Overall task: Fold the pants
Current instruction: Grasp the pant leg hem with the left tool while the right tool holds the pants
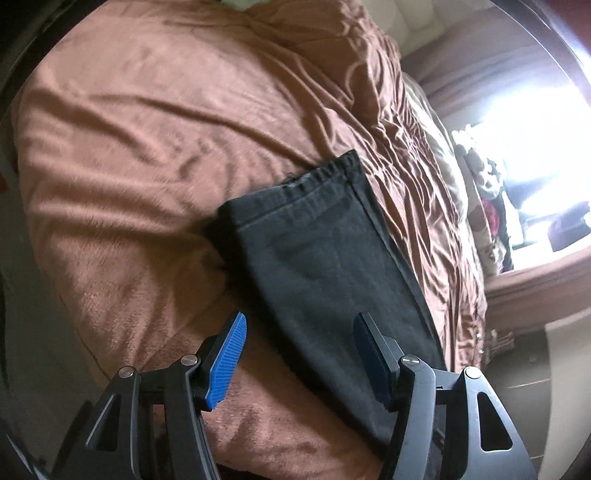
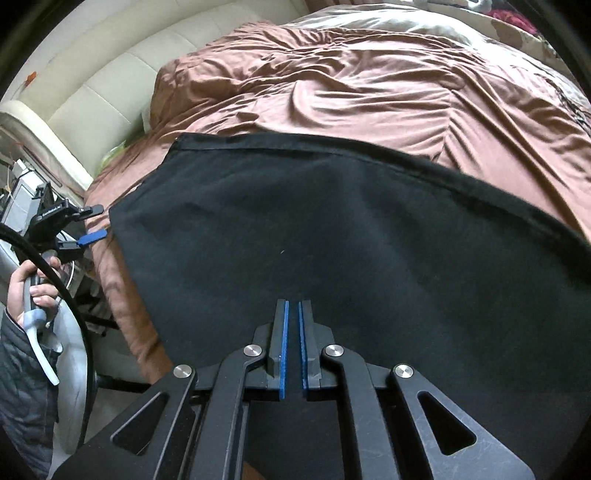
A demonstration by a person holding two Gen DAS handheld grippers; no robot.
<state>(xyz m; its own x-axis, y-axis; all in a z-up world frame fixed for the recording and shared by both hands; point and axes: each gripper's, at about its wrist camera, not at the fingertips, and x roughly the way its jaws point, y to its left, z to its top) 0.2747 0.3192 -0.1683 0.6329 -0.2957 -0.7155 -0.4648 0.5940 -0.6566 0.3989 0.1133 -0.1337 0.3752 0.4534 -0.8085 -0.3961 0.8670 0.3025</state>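
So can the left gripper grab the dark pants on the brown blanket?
Probably yes: the left gripper has open jaws right above the folded dark grey pants on the brown blanket, with nothing between.

Black pants (image 2: 332,229), plain. Rust-brown bedspread (image 1: 147,129), unpatterned. Blue ribbed pads (image 1: 225,365) on black grippers. Cream headboard (image 2: 110,81). Dark quilted sleeve (image 2: 22,387).

A rumpled brown blanket (image 2: 332,92) covers most of the bed, and a paler patterned cover (image 2: 388,20) lies along its far edge. A cream padded headboard (image 2: 110,74) rises at the far left in the right wrist view. In the left wrist view a bright window (image 1: 535,122) glares at the right, with blurred colourful clutter (image 1: 491,199) heaped below it beside the bed.
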